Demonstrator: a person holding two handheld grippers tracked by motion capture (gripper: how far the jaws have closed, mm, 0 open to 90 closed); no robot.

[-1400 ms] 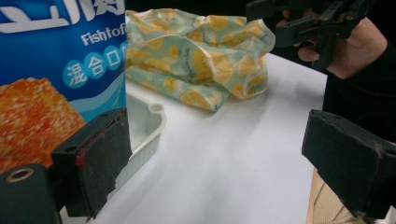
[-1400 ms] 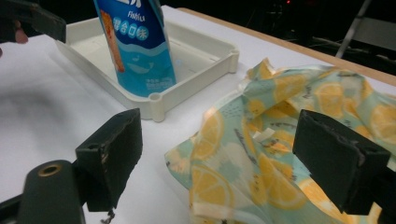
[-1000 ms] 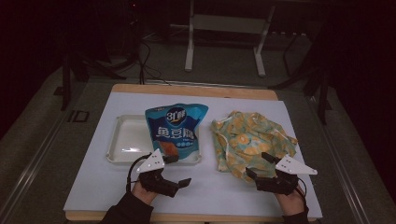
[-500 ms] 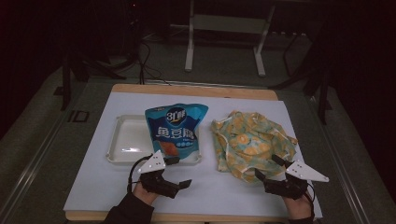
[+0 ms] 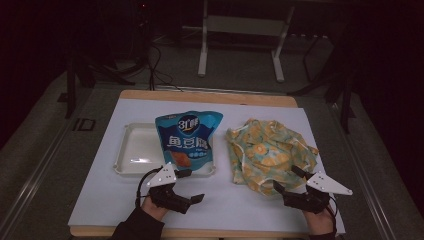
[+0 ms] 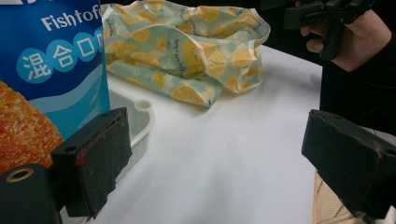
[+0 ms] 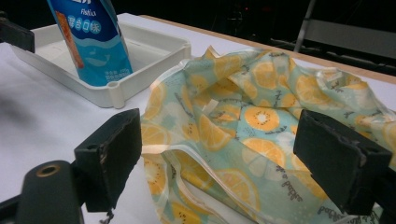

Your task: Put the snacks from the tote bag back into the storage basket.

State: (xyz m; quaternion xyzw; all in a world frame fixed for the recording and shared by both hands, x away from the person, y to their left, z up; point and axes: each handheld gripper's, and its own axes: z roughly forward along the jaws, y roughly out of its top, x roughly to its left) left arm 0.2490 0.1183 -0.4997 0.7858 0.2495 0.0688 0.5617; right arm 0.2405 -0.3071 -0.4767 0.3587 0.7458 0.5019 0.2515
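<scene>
A blue snack bag (image 5: 189,142) stands in the right end of a white tray (image 5: 131,150). To its right a crumpled teal cloth bag printed with orange slices (image 5: 267,152) lies on the white table. My left gripper (image 5: 191,186) is open just in front of the tray; in its own view the left gripper (image 6: 219,163) has bare table between its jaws, with the snack bag (image 6: 46,70) at its left. My right gripper (image 5: 288,179) is open at the cloth bag's near edge. In its own view the right gripper (image 7: 226,158) has the cloth bag (image 7: 252,116) lying between the spread jaws.
The white mat ends on a wooden table edge (image 5: 210,96) at the back. A dark floor with stand legs (image 5: 202,55) lies beyond. The tray's left part (image 5: 125,155) holds nothing. The other hand and its gripper (image 6: 327,18) show far right in the left gripper view.
My right gripper has drawn back slightly to the right and toward the table's near edge, still open. The left gripper, snack bag and cloth bag have not moved.
</scene>
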